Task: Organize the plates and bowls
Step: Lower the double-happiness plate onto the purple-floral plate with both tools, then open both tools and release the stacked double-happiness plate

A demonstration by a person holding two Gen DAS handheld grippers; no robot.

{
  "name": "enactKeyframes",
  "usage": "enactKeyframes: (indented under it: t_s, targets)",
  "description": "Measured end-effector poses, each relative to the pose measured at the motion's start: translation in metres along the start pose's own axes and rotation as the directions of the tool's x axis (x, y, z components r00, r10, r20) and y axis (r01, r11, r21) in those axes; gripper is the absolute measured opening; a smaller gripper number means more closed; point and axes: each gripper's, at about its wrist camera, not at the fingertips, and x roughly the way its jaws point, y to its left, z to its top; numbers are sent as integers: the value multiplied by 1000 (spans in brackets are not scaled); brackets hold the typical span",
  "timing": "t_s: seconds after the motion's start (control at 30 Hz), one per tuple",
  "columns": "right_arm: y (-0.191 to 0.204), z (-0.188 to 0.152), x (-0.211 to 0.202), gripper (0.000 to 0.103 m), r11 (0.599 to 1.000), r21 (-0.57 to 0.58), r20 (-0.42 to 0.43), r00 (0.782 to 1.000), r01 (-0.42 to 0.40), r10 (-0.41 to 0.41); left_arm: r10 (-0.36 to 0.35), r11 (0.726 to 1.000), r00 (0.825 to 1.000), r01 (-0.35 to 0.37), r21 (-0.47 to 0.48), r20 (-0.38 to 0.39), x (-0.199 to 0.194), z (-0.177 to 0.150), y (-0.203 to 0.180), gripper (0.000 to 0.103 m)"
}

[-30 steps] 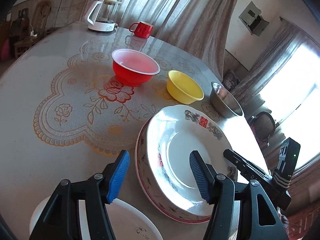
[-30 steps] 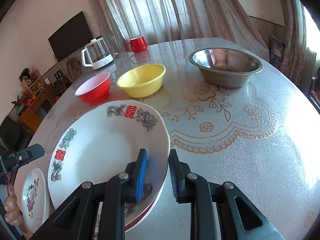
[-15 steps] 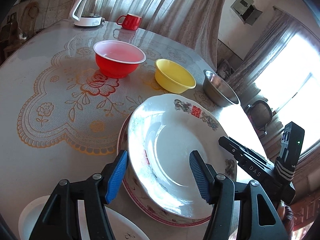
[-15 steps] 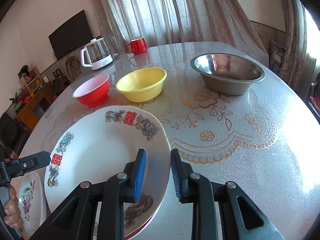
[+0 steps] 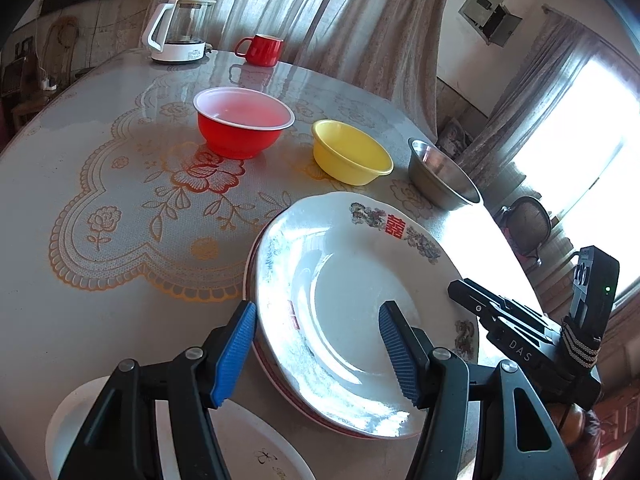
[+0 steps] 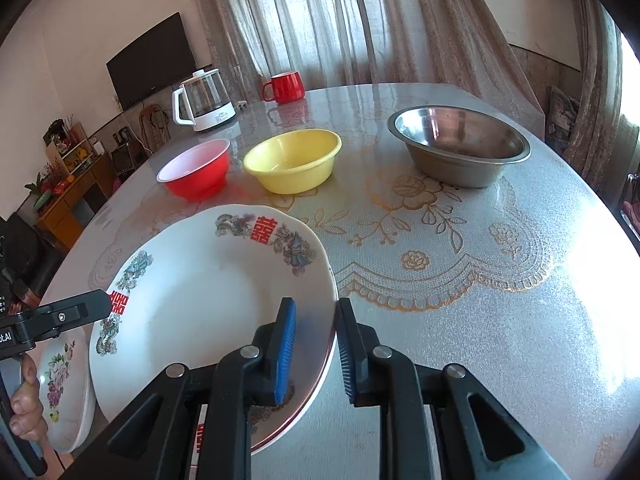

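Note:
A white plate (image 5: 352, 288) (image 6: 208, 304) with red characters and floral prints lies on a red-rimmed plate (image 5: 276, 380) (image 6: 308, 404) at the near side of the table. My right gripper (image 6: 316, 354) straddles its right rim. One pad is over the inside and one outside, and the jaws are closing with a strip of plate still showing between them. My left gripper (image 5: 316, 354) stands open across the left rim without pressing. Further back stand a red bowl (image 5: 240, 136), a yellow bowl (image 5: 348, 156) and a steel bowl (image 5: 440, 176).
A small flowered plate (image 6: 60, 380) lies at the near left edge by a person's fingers (image 6: 24, 408). A glass kettle (image 5: 176, 28) and a red mug (image 5: 260, 50) stand at the far edge. The round table (image 6: 480, 280) wears a lace-pattern cover; curtains hang behind.
The top plate has slid over the red-rimmed plate, so less of the lower one shows on the left. The right jaws have narrowed a little. The left jaws keep their width.

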Motion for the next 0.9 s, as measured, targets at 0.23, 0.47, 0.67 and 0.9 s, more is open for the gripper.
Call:
enactKeyframes:
  t_s: [0.23, 0.47, 0.67, 0.9]
  targets:
    - [14, -2, 1, 20, 995, -75, 7, 998, 62, -62, 3, 1000, 1000, -3, -26, 11, -3, -2, 3, 67]
    - [12, -4, 0, 24, 997, -53, 9, 999, 53, -53, 47, 999, 997, -46, -13, 65, -16, -5, 4, 78]
    - [9, -10, -1, 35, 999, -4, 4, 999, 48, -48, 72, 996, 992, -67, -50, 101, -33, -7, 15, 88]
    - [0, -13, -17, 40, 995, 46, 41, 995, 84, -86, 108, 988, 989, -95, -119, 106, -49, -16, 36, 87]
